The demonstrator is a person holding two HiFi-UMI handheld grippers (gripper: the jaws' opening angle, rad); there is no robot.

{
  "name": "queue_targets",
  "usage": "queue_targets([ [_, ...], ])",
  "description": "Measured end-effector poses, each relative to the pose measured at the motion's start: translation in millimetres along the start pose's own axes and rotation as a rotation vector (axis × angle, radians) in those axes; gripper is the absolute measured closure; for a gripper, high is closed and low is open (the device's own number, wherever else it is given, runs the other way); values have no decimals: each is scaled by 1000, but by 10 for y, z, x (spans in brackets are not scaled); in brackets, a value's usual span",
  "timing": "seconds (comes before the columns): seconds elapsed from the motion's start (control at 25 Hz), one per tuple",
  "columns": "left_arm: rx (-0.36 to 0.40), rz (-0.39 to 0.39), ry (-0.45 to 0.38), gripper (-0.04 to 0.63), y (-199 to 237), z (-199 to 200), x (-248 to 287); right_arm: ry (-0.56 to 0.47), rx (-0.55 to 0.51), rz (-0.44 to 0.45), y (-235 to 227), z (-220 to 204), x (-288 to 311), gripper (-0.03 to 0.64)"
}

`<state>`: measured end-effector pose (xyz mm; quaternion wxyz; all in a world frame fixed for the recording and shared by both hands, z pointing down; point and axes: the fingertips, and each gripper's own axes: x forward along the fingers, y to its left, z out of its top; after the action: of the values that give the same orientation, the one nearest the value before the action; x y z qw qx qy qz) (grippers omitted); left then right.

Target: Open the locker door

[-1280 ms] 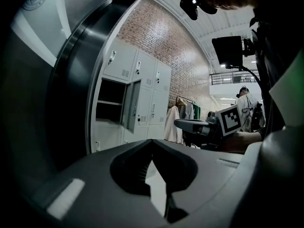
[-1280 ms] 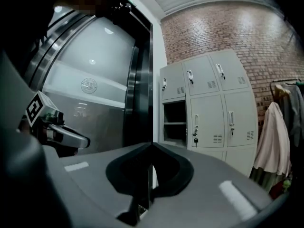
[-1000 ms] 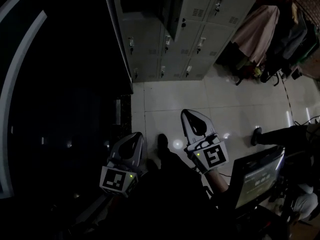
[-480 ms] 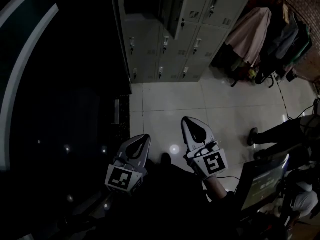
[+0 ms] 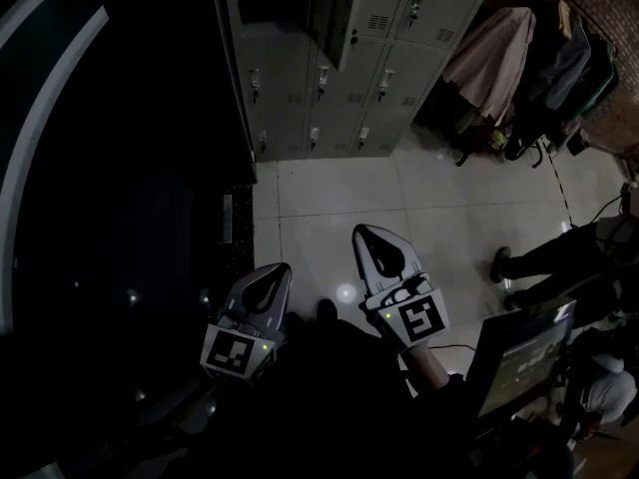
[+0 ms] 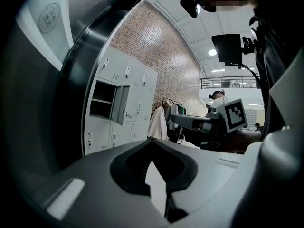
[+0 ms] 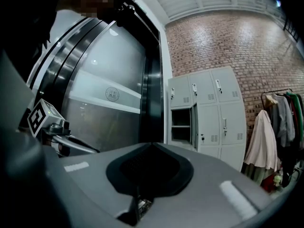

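The grey locker bank point(image 5: 329, 78) stands at the far end of the tiled floor, well away from both grippers. One upper door point(image 5: 334, 18) hangs open beside a dark empty compartment point(image 7: 181, 125); the other doors are closed. My left gripper point(image 5: 278, 270) is held low near my body, shut with nothing in it. To its right, my right gripper point(image 5: 363, 234) is also shut and empty, pointing toward the lockers. The left gripper view shows the lockers point(image 6: 118, 108) past its own closed jaws. The marker cube of the right gripper point(image 6: 232, 115) also shows there.
A dark glass wall with curved bands point(image 5: 120, 168) runs along the left. Clothes hang on a rack point(image 5: 499, 48) to the right of the lockers. A person's legs point(image 5: 539, 252) and a lit screen point(image 5: 514, 352) are at the right, over pale tiled floor point(image 5: 399, 198).
Both grippers stay shut and low, barely shifting. The head view has drifted, so the lockers sit slightly higher. The legs at the right have moved a little.
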<state>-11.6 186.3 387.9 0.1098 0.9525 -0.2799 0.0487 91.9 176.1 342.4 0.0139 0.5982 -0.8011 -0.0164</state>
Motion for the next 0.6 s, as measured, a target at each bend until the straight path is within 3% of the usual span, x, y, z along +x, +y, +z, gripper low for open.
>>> queue_targets([
  [0.6, 29, -16, 7, 580, -103, 66, 130, -26, 16, -9, -143, 78, -61, 617],
])
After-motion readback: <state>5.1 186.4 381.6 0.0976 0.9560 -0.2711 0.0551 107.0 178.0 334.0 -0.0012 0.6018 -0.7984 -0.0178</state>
